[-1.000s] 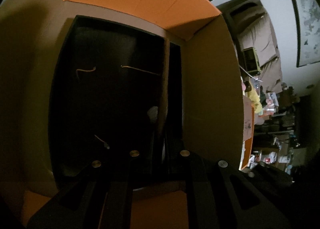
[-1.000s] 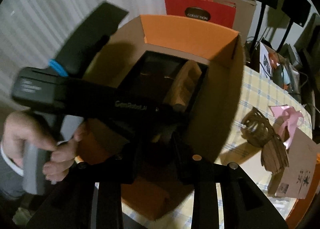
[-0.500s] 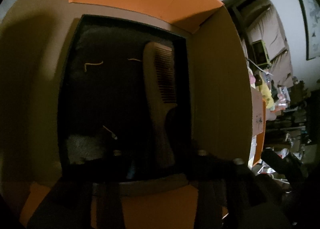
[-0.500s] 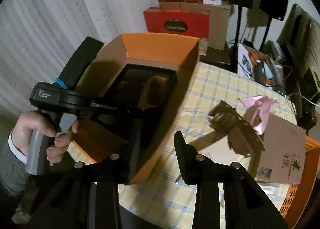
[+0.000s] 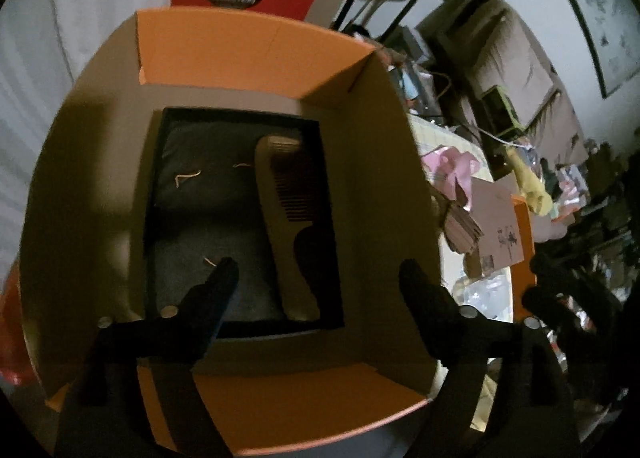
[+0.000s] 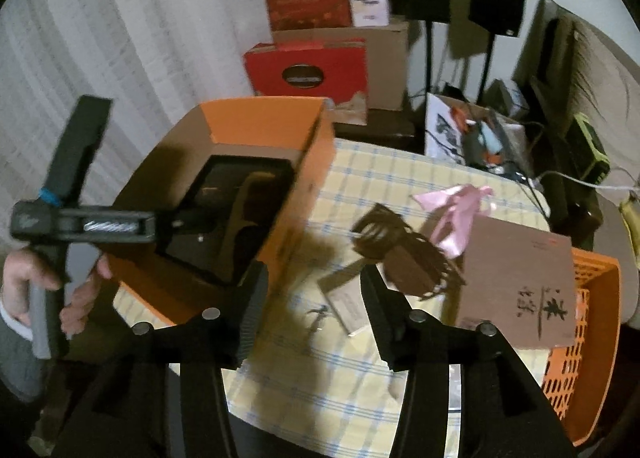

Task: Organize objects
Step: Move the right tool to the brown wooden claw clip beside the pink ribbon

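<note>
The tabletop (image 6: 360, 194) carries an orange box (image 5: 256, 54) with its flaps raised. Inside, a black tray (image 5: 192, 218) holds a wooden comb (image 5: 280, 226) along its right side. The left tool (image 5: 316, 278) hangs over the box, jaws wide, holding nothing. The right tool (image 6: 312, 290) is above the tabletop beside the box, jaws wide, holding nothing.
</note>
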Demonstrator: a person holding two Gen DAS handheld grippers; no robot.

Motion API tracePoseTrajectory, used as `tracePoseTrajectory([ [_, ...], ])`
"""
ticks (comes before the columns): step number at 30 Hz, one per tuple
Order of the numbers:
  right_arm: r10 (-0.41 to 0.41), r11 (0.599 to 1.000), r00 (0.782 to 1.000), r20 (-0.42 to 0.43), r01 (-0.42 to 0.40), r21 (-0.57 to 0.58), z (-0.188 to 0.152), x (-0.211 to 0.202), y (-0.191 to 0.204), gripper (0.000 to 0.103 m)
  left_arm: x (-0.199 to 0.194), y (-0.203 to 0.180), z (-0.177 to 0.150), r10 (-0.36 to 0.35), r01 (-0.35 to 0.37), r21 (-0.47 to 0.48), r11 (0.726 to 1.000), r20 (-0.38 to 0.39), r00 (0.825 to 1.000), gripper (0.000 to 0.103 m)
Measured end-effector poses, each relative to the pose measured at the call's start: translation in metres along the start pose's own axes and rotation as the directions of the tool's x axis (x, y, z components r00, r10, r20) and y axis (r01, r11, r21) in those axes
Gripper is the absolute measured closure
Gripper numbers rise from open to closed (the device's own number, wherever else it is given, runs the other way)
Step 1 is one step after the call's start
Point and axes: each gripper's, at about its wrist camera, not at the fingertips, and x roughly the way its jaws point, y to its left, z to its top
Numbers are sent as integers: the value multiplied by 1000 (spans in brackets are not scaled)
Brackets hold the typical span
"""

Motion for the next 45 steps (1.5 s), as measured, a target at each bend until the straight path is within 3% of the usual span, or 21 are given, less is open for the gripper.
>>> tracePoseTrajectory([
  [10,-78,992,997,27,75,105,-13,-15,-55,42,-22,-53,-7,-82,80,79,994,22,996,10],
  [15,-109,986,994,9,107,130,-19,-13,-77,35,-17,-82,-4,-179,180,60,982,-25,983,9],
  [33,-149,976,989,13,145,165,-40,-4,-115,35,48,-158,7,-191,200,56,978,-130,973,9],
  [45,-146,974,989,23,140,176,-50,2,-125,35,100,-161,17,-150,151,-9,988,-169,974,9],
])
